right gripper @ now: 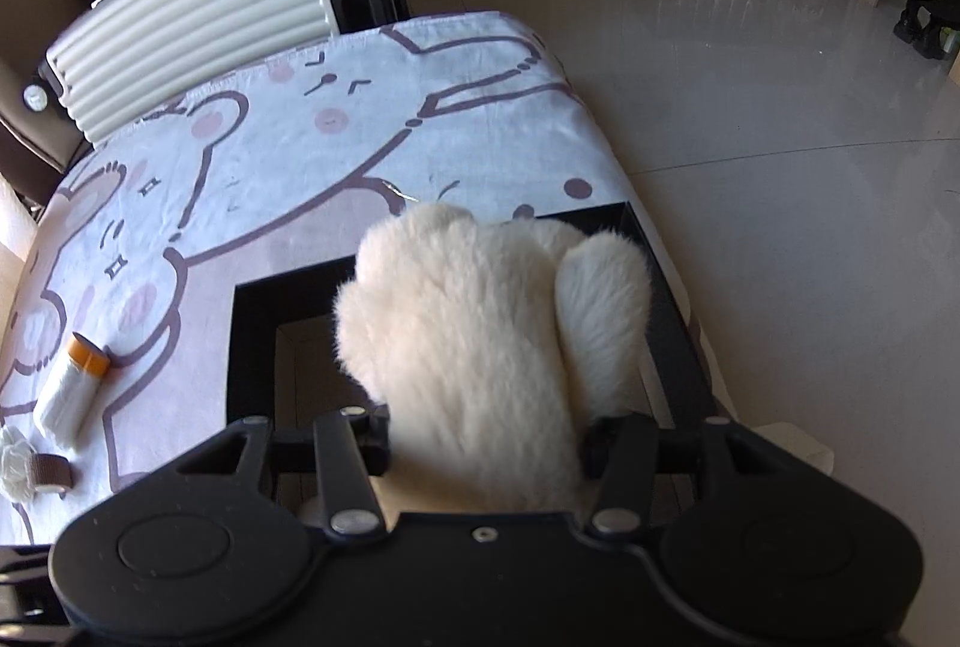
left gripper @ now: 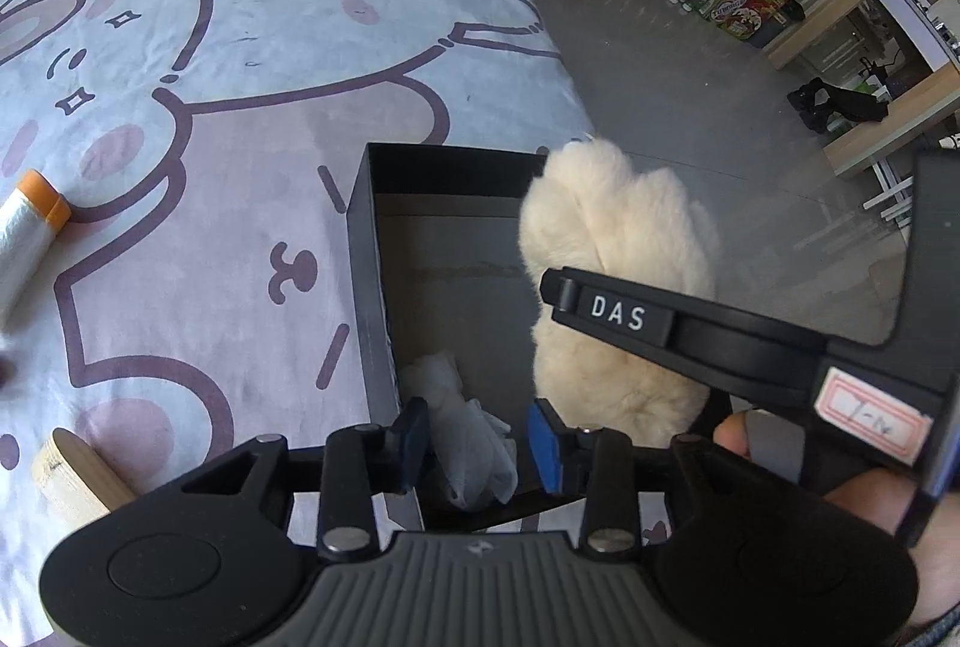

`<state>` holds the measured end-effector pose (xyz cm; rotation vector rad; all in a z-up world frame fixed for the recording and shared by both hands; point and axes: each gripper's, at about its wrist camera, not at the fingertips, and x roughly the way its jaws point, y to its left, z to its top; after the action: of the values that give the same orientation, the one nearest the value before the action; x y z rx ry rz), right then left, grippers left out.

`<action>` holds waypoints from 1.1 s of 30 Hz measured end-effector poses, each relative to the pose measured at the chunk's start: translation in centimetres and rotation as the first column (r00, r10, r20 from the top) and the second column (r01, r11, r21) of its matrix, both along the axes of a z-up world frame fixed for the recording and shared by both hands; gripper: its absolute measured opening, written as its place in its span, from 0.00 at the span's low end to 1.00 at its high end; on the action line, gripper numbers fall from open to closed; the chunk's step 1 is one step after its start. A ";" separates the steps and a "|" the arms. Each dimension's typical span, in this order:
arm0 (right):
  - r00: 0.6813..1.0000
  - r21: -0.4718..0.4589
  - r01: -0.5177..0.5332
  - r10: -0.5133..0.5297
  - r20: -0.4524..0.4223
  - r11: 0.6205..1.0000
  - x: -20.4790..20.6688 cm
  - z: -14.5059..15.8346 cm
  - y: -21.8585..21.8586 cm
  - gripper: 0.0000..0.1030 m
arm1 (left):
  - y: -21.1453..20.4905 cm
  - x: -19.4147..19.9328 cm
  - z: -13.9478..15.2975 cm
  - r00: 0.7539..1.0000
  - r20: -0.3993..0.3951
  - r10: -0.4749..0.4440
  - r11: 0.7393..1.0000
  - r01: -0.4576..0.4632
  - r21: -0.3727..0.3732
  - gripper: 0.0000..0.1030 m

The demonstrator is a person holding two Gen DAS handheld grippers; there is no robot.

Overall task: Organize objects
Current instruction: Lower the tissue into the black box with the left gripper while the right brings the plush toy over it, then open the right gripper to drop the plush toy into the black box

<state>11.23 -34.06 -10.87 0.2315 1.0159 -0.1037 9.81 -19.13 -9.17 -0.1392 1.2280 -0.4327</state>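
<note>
A black open box (left gripper: 360, 251) stands at the table's right edge; it also shows in the right wrist view (right gripper: 252, 341). My right gripper (right gripper: 486, 446) is shut on a cream fluffy mitten (right gripper: 474, 341) and holds it over the box; the mitten shows in the left wrist view (left gripper: 618, 239) too. My left gripper (left gripper: 477, 443) is open just above a crumpled white cloth (left gripper: 474, 443) that lies in the box's near corner. The cloth sits between the blue pads (left gripper: 543, 446), apart from them.
A white roll with an orange cap (left gripper: 30, 227) lies at the table's left, also in the right wrist view (right gripper: 72, 386). A wooden block (left gripper: 78, 473) lies near left. A white tuft and brown band (right gripper: 36, 470) lie beside them. A ribbed suitcase (right gripper: 198, 17) stands behind the table.
</note>
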 end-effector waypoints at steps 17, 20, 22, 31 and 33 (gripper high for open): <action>0.982 -0.058 -0.040 0.029 -0.187 0.998 1.2 -3.5 1.8 0.49 | 1.6 1.2 -0.1 0.999 0.025 0.038 0.998 -0.040 0.049 0.42; 0.978 -0.002 -0.021 0.020 -0.206 1.000 1.4 -3.8 1.8 0.49 | 2.2 1.5 0.0 0.998 0.024 0.060 0.997 -0.061 0.047 0.42; 0.977 0.010 -0.032 0.034 -0.212 0.999 1.2 -3.9 2.4 0.49 | 2.8 1.7 0.2 0.996 0.029 0.083 0.995 -0.085 0.045 0.42; 0.970 0.015 -0.112 0.112 -0.213 0.994 1.0 -3.6 4.2 0.57 | 4.3 2.3 0.4 0.988 0.030 0.150 0.988 -0.151 0.043 0.42; 0.972 0.022 -0.099 0.101 -0.214 0.995 0.9 -3.3 3.9 0.59 | 4.3 2.2 0.6 0.988 0.034 0.148 0.988 -0.150 0.040 0.42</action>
<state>12.13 -30.19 -14.20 0.1815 1.2418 -0.0314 12.01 -14.86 -8.61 -0.1858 1.1871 -0.2774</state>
